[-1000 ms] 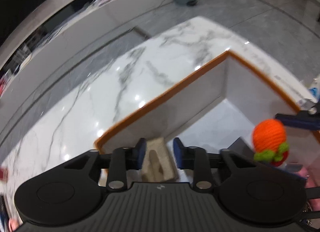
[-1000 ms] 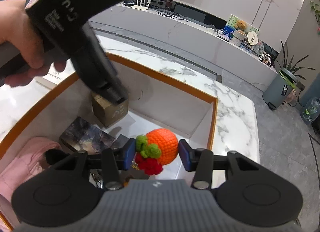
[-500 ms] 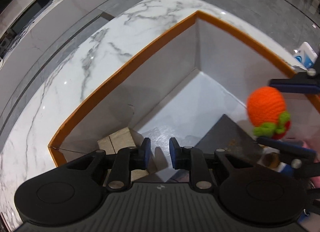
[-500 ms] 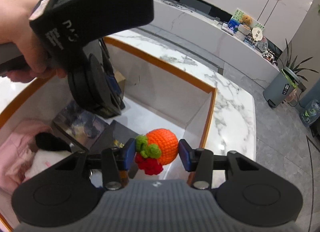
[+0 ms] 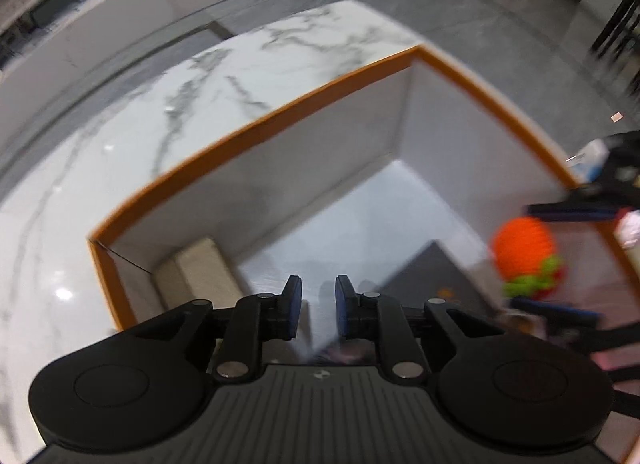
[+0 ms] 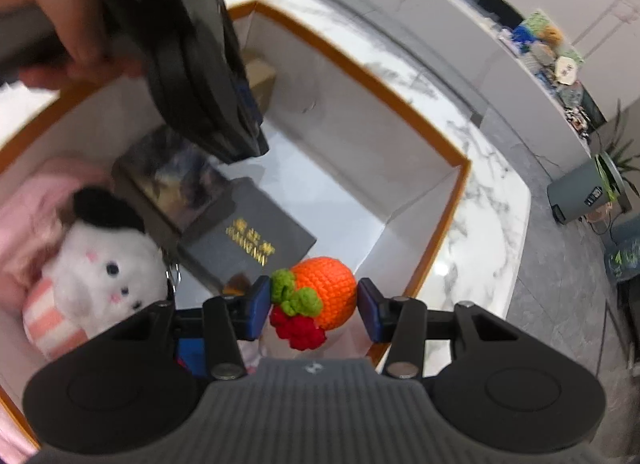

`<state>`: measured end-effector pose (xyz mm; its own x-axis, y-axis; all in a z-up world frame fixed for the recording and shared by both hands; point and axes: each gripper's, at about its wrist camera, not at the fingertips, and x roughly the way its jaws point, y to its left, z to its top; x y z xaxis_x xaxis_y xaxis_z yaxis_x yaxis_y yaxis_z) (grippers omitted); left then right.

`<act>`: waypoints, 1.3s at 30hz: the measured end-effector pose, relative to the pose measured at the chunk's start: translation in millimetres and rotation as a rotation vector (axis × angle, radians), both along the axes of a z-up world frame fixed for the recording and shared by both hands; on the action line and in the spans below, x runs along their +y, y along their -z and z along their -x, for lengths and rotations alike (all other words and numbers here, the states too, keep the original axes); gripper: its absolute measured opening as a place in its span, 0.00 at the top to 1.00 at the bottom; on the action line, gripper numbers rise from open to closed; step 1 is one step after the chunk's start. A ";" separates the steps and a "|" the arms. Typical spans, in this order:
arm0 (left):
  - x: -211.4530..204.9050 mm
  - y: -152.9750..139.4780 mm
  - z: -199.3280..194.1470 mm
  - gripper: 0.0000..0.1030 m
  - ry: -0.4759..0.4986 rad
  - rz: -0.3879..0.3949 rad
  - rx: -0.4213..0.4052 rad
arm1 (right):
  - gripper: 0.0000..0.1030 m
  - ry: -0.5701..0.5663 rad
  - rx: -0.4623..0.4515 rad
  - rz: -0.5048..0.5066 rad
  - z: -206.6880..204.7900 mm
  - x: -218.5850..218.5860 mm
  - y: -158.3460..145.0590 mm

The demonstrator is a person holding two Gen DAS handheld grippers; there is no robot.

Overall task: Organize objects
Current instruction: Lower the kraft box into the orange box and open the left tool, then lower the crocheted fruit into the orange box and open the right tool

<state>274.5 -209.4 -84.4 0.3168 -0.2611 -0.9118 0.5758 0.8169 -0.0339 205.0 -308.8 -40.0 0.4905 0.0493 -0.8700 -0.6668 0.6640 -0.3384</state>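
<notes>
The right gripper (image 6: 310,310) is clamped on a crocheted orange (image 6: 326,290), its green leaves and red berries against the left pad, held over the near corner of the box (image 6: 444,240). The left gripper (image 5: 316,306) points down into the box with nothing between its jaws, which have just closed to a narrow gap. A hand (image 6: 60,24) carries it from above. Below it on the box floor sit a small carton (image 5: 196,272) in the corner, two dark books (image 6: 248,244) and, at the pink end, a white plush (image 6: 100,264). The box stands on a marble table (image 5: 160,112).
</notes>
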 end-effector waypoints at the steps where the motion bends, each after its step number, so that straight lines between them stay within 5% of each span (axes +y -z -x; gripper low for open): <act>1: 1.1 -1.8 2.5 0.80 0.004 0.036 0.010 | 0.52 -0.019 -0.002 0.022 0.9 1.7 1.5; 14: -11.9 11.2 3.0 0.80 0.012 0.175 0.052 | 0.52 -0.043 0.088 0.106 3.6 8.0 -1.2; 19: -10.4 12.9 -0.6 0.80 0.004 0.197 0.044 | 0.83 0.000 0.057 0.040 -8.4 6.4 -11.5; 21: -10.2 14.2 -3.1 0.80 0.004 0.204 0.053 | 0.88 -0.003 0.040 0.064 -14.2 10.4 -3.8; 30: -10.3 22.6 -7.2 0.80 0.010 0.198 0.111 | 0.98 -0.088 0.073 0.202 -24.5 26.0 34.2; 39: -10.3 23.4 -5.2 0.80 0.043 0.199 0.124 | 1.00 -0.063 0.131 0.160 -23.9 21.8 30.5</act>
<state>279.8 -219.7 -107.9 0.1901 -0.4502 -0.8725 0.5911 0.7621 -0.2644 228.9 -287.0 -70.5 0.3732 -0.0679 -0.9253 -0.7504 0.5643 -0.3441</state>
